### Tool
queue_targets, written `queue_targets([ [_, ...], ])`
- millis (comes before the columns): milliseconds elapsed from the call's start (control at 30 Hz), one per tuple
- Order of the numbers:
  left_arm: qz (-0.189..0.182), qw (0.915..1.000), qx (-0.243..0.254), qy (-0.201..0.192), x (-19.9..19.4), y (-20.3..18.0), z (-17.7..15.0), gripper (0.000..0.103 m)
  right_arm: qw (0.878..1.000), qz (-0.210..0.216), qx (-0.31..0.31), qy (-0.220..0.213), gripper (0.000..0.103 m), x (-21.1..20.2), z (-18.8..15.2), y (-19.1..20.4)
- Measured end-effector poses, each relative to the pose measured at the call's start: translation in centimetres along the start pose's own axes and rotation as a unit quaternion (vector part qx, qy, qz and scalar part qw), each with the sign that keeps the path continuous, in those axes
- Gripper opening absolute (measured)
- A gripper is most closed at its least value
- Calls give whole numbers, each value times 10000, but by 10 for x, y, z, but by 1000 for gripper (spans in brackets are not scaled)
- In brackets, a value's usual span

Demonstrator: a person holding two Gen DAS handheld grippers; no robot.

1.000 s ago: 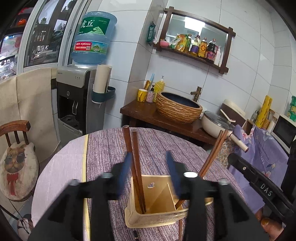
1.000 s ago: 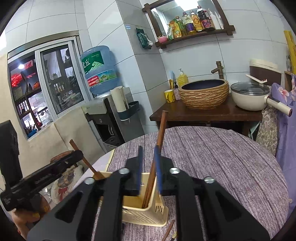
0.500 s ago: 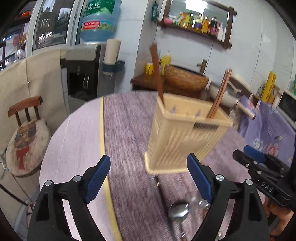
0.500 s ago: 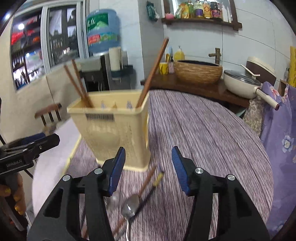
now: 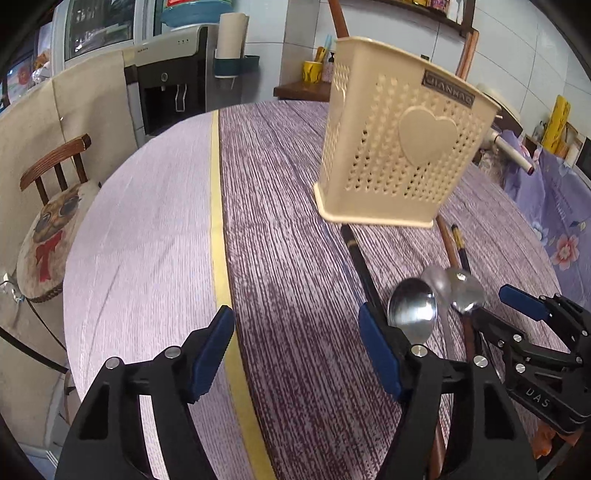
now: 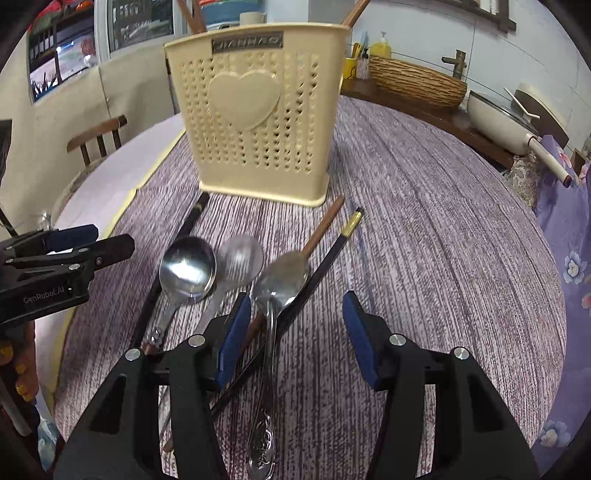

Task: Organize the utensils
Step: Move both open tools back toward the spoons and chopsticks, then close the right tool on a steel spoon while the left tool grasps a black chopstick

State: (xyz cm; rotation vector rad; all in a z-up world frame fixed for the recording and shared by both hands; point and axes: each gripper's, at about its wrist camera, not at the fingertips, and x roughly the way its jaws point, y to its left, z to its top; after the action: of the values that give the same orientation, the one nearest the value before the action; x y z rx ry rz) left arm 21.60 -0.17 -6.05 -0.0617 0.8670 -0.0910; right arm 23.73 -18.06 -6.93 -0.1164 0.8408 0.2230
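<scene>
Above the spoons [image 6: 192, 269], both grippers [image 6: 295, 314] down-tilted

You've got three spoons on the table [image 6: 443, 221]: spoon one [image 6: 186, 269], spoon two [image 6: 240, 260], spoon three [image 6: 282, 275]. Loose chopsticks there: two black, black one [image 6: 184, 229] and black two [image 6: 332, 251], plus one brown [image 6: 325, 223]. One holder [image 6: 255, 110], with three brown chopsticks standing in it: a pair [image 6: 192, 16] and a single [image 6: 354, 13]. More may lie hidden under the spoons.
</scene>
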Motion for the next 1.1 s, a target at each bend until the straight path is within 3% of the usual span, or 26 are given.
queue_targets([
  [567, -3, 9999, -51, 100, 2, 6, -6, 68, 9956, -549, -693, 300, 51, 19, 16, 22],
  [667, -7, 9999, -15, 122, 4, 4, -4, 68, 9960, -449, -680, 363, 38, 22, 21, 22],
  [1100, -493, 9980, 120, 382, 31, -20, 29, 51, 9998, 13, 89, 198, 38, 11, 23, -4],
])
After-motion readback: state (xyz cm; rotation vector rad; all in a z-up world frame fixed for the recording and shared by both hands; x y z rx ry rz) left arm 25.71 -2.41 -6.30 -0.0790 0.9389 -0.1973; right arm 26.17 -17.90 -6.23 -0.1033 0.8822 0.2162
